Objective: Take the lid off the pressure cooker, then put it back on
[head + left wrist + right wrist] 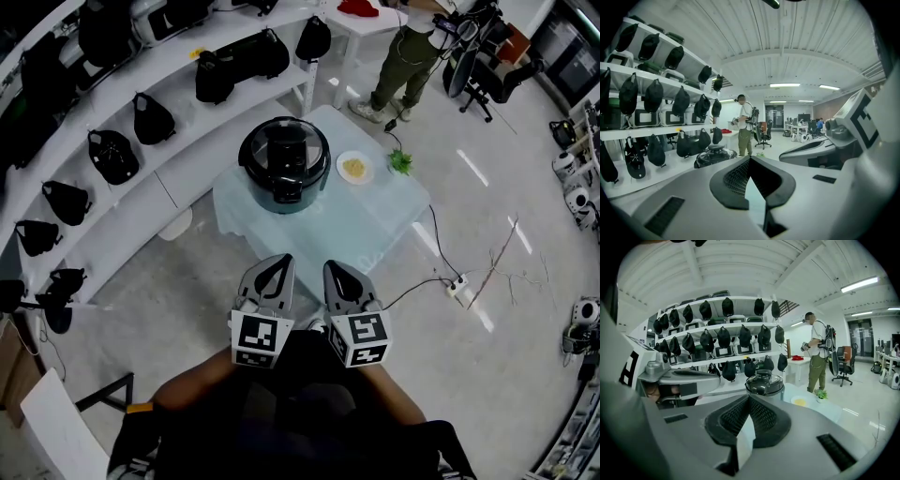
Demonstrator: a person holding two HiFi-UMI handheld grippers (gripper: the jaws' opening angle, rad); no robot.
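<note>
The black pressure cooker (283, 164) stands at the far side of a small table with a pale blue cloth (389, 225), and its lid (284, 150) sits on it. Both grippers hang side by side in front of the table's near edge, well short of the cooker. My left gripper (273, 272) is shut and holds nothing, and the same goes for my right gripper (341, 277). In the left gripper view the cooker (714, 155) shows just past the shut left gripper (750, 159). In the right gripper view the cooker (764, 382) stands beyond the shut right gripper (749, 398).
A small plate with yellow food (354, 168) and a little green plant (401, 162) sit on the table to the right of the cooker. Shelves of black bags (141, 117) run along the left. A person (405, 61) stands behind the table. A power strip (457, 284) lies on the floor at right.
</note>
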